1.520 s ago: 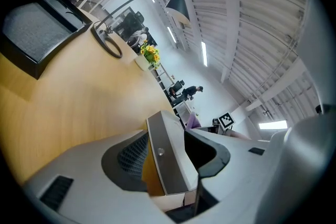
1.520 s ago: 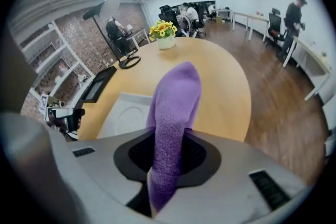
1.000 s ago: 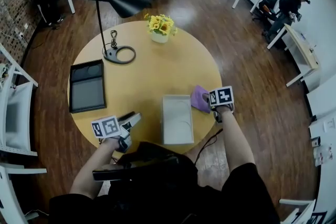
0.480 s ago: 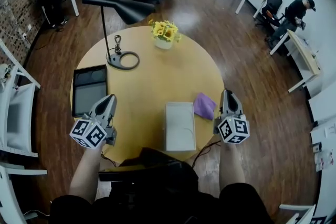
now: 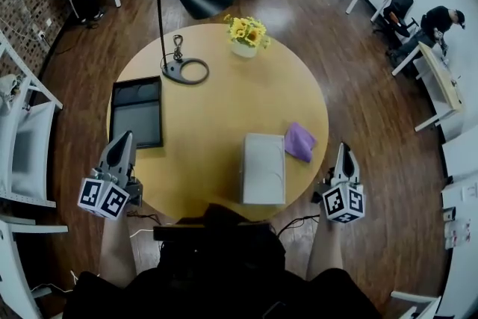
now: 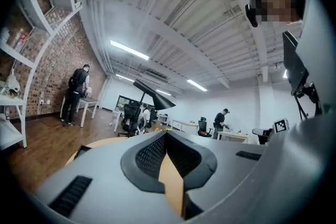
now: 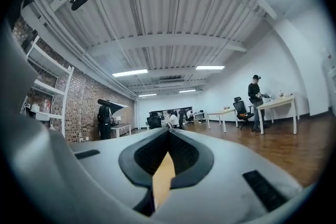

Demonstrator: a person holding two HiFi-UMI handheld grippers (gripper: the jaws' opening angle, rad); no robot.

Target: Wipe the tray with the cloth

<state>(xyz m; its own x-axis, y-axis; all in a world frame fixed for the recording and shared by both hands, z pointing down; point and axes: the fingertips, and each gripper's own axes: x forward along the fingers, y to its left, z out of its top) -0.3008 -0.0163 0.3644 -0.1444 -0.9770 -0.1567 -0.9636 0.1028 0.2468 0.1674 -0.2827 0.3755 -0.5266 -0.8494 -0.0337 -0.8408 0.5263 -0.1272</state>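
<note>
Nearest the person, both arms are raised off the desk's near edge. The left hand-held gripper hangs outside the rim at about 8 o'clock and the right hand-held gripper at about 4 o'clock. Each has its jaws pressed together with nothing between them (their own views show only ceiling and far walls past the closed tips). On the desk, the pale tray lies at about 5 o'clock, close to the near edge. The purple cloth lies crumpled just beside the tray's far right corner, well apart from either gripper. A black tray sits at 9 o'clock. Farther off, a black lamp stands at 11 o'clock, and a pot of yellow flowers at 12. People work at office tables beyond.
</note>
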